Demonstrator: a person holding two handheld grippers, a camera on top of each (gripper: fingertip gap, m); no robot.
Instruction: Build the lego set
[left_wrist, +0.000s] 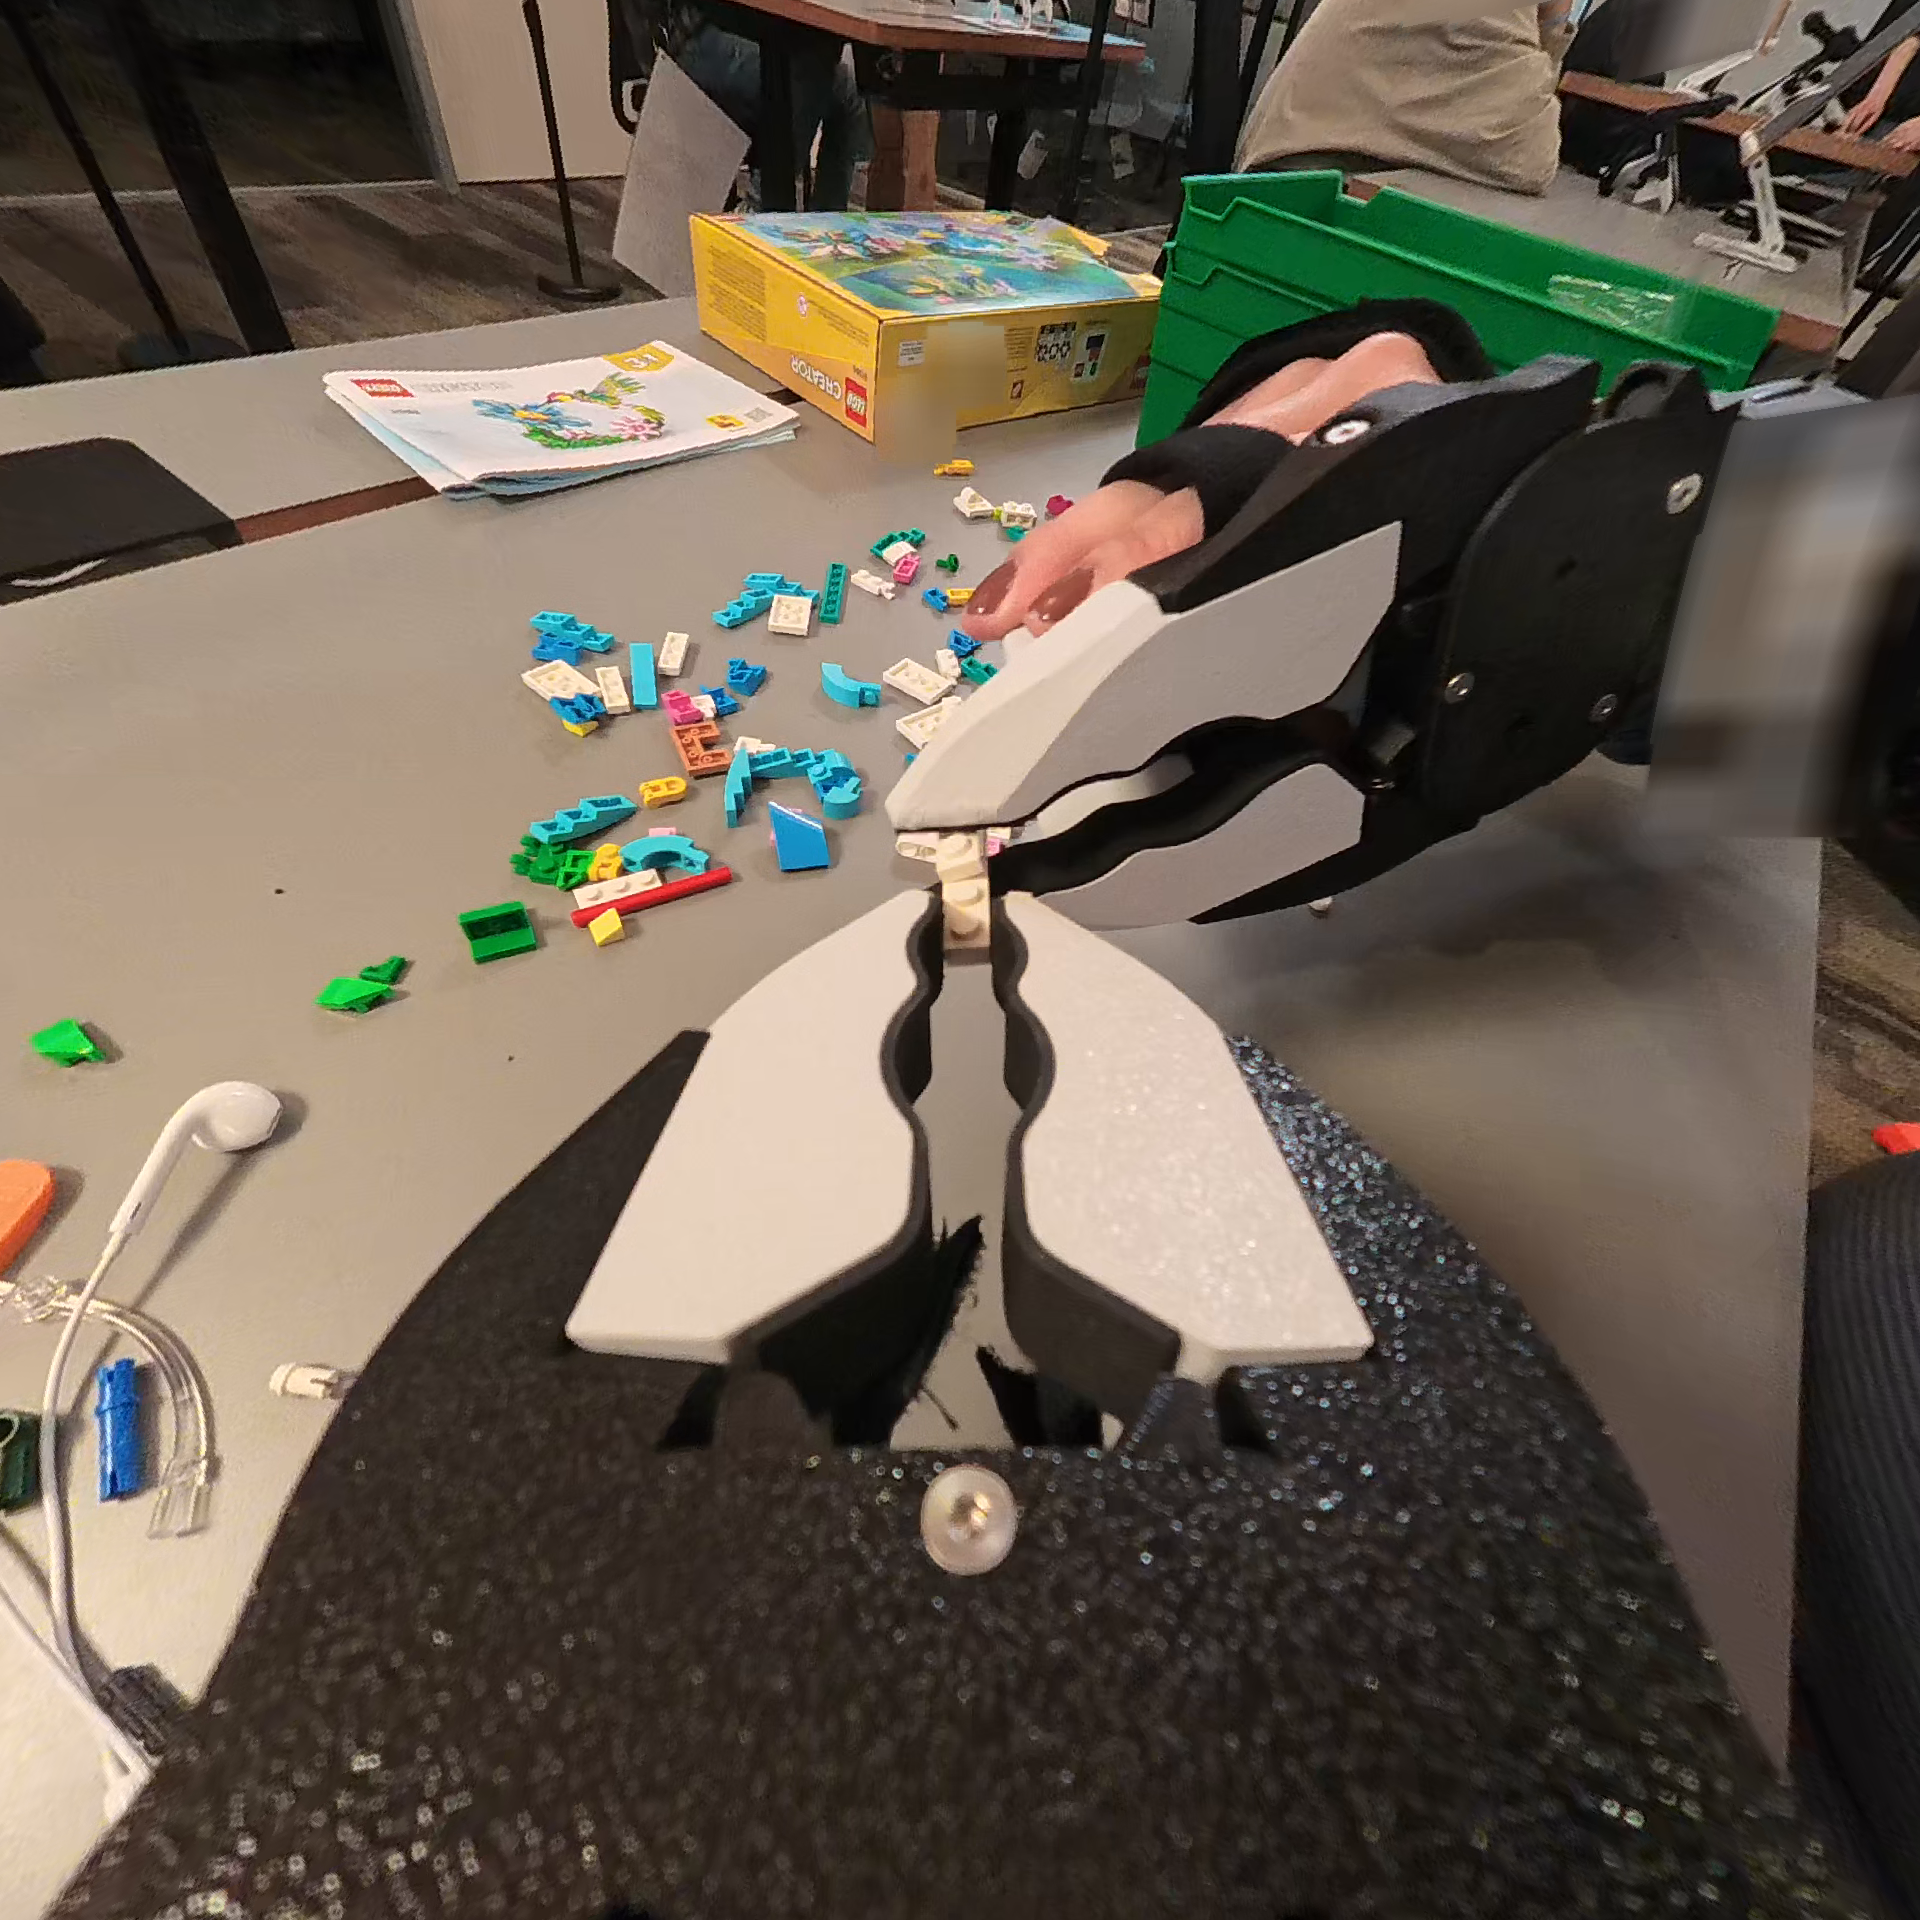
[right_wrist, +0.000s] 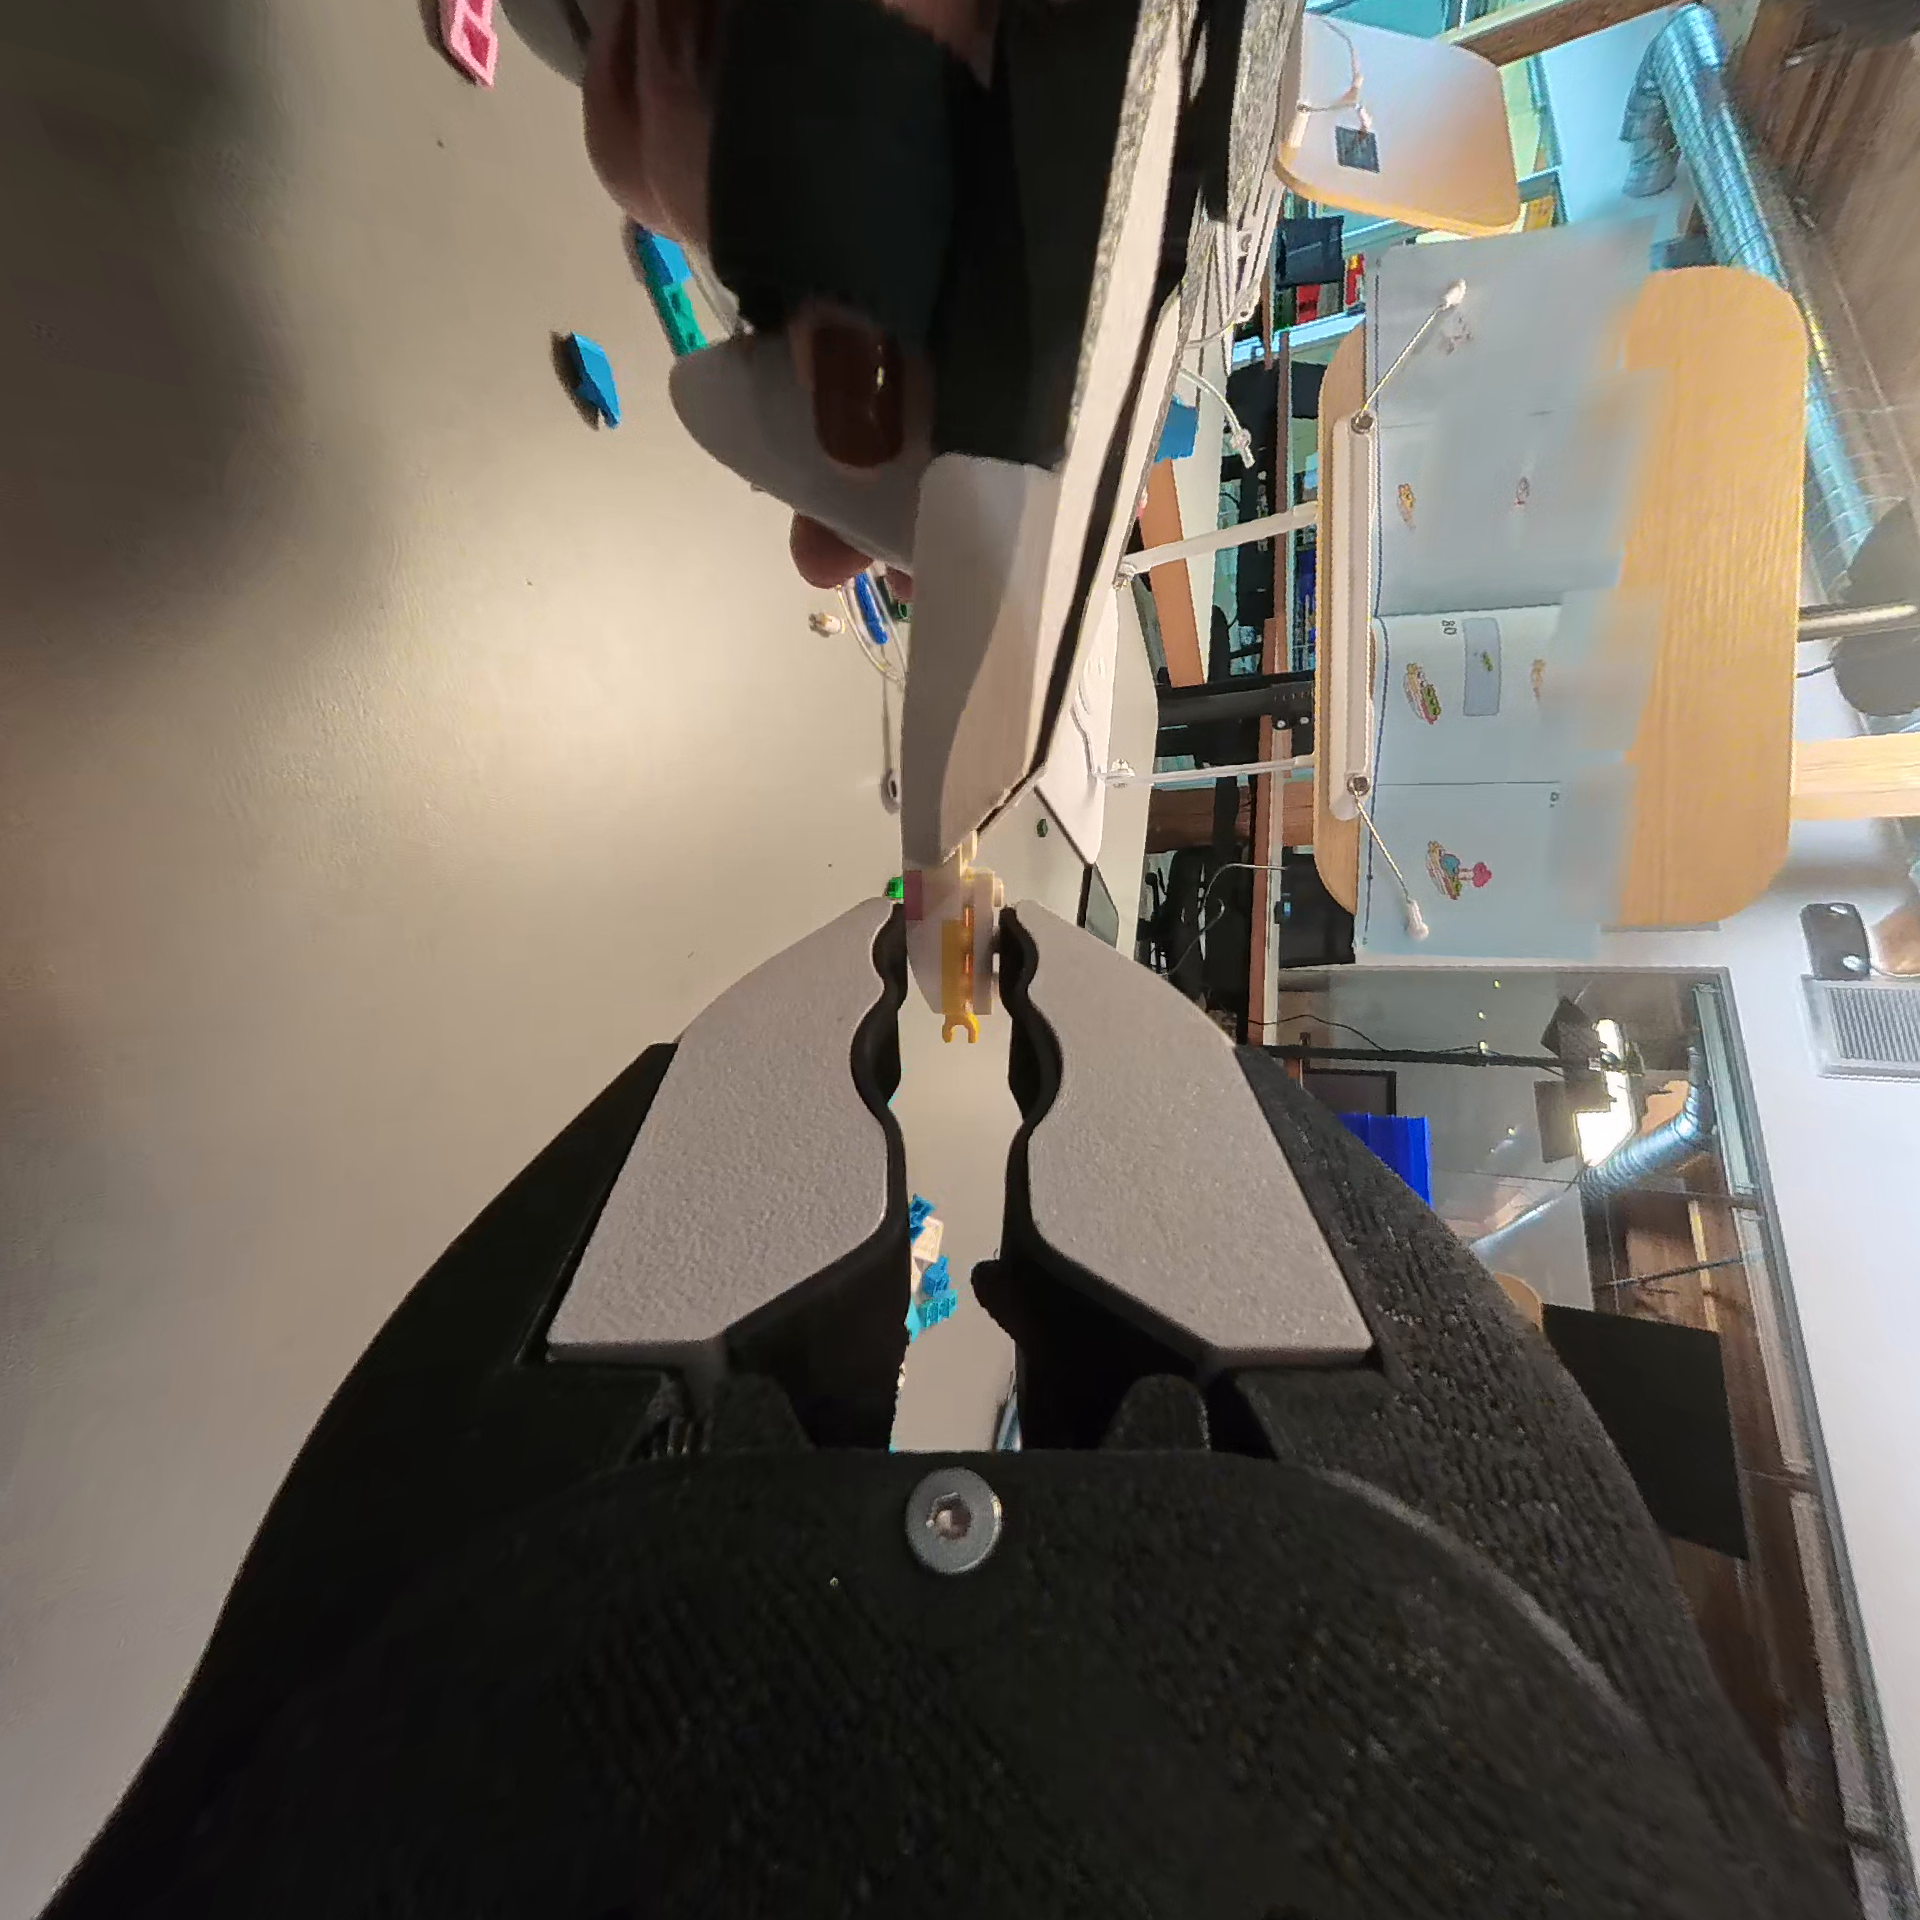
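**Two grippers joining small parts above the table**

Nearest in the left wrist view, the left gripper (left_wrist: 966, 920) is clamped on a small white brick stack (left_wrist: 964, 904), held upright between its tips. Its fingers (left_wrist: 790, 1153) are matte grey plates with wavy black inner pads, a profile that probably helps to seat small studded parts. The housing behind them is rough, speckled black plastic with one bright screw.

The right gripper (left_wrist: 951, 831) meets it from the right, rolled onto its side, its tips closed on a white piece (left_wrist: 925, 844) that touches the top of the stack. The two appear to be pressed together in mid-air, each gripper bracing against the other's push. In the right wrist view the clamped assembly (right_wrist: 961, 956) shows white plates with a yellow clip part and a pink edge; how they interlock cannot be told. A hand (left_wrist: 1091, 561) in a black fingerless glove grips the right tool.

Beyond, loose pieces (left_wrist: 727, 727) lie scattered on the smooth grey table (left_wrist: 312, 727): glossy, hard plastic, mostly blue, white and green, plus a thin red bar (left_wrist: 655, 896). White earphones (left_wrist: 156, 1195) lie at the left edge. Farther off rest a paper booklet (left_wrist: 561, 416), a yellow cardboard box (left_wrist: 914, 312) and a ribbed green crate (left_wrist: 1455, 270). The build seems at an early stage.
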